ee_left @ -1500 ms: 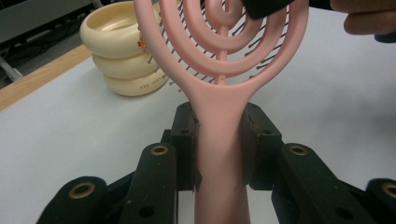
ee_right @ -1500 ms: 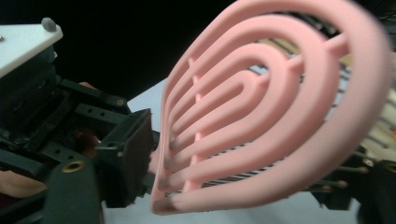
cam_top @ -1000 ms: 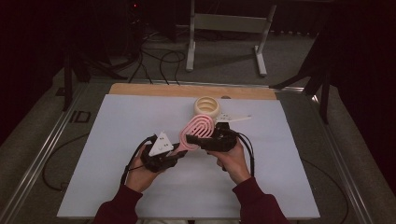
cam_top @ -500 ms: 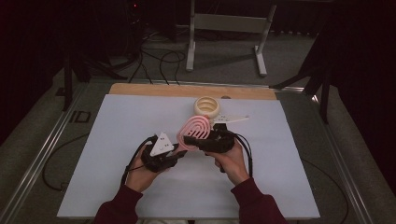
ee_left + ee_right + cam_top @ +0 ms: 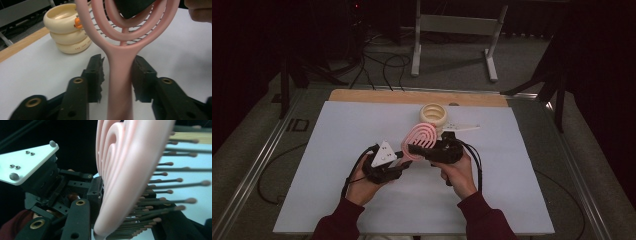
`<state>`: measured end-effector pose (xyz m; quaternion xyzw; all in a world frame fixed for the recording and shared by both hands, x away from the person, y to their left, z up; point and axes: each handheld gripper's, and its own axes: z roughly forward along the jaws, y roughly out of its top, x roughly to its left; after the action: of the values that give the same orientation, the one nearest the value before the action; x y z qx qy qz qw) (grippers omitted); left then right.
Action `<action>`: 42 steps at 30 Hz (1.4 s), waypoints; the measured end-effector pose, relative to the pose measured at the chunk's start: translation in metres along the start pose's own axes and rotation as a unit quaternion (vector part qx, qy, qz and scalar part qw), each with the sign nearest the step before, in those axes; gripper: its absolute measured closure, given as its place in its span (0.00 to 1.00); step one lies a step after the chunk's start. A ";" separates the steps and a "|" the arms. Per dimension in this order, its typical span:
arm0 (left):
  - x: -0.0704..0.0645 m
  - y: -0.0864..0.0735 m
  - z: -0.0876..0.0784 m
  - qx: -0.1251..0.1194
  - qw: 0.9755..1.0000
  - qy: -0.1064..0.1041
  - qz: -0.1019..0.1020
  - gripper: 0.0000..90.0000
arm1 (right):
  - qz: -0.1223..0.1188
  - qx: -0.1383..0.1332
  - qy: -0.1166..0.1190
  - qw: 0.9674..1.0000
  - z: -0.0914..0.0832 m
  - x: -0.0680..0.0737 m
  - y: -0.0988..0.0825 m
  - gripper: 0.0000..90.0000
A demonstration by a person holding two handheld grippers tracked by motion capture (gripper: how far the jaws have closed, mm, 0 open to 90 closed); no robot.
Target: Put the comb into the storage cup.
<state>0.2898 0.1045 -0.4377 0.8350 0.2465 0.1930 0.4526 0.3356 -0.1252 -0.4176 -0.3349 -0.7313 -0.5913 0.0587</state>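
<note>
At mid-table the left gripper point(image 5: 404, 159) has just been opening, its jaws now standing apart either side of the pink brush point(image 5: 419, 140) handle without pressing it, while the right gripper point(image 5: 414, 148) is clamped on the brush head, cream rings point(image 5: 435, 114) just beyond

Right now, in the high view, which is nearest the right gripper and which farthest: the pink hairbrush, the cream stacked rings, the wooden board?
1. Pink hairbrush: head clamped in the right gripper.
2. Cream stacked rings: just behind it.
3. Wooden board: along the table's far edge.
</note>
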 end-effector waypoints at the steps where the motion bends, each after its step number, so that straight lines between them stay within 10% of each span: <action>1: 0.000 0.000 0.000 -0.002 1.000 0.001 0.000 0.62 | 0.000 -0.001 0.000 1.000 0.000 0.000 0.000 0.71; 18: 0.005 0.001 -0.005 -0.021 0.999 -0.006 -0.038 0.46 | -0.007 -0.010 -0.018 1.000 0.001 0.002 0.000 0.71; 25: 0.007 -0.001 -0.011 -0.037 0.997 0.043 -0.048 0.24 | -0.009 -0.016 -0.023 1.000 0.002 0.001 -0.001 0.71; 35: 0.007 -0.001 -0.020 -0.044 0.996 0.058 -0.051 0.01 | -0.008 -0.025 -0.031 0.999 -0.001 -0.002 0.002 0.71; 42: 0.018 -0.016 -0.035 -0.055 0.992 0.082 -0.073 0.00 | -0.009 -0.032 -0.035 0.999 -0.003 -0.002 0.004 0.71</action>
<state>0.2810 0.1457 -0.4316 0.7700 0.3322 0.2403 0.4890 0.3385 -0.1283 -0.4149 -0.3503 -0.7168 -0.6026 0.0176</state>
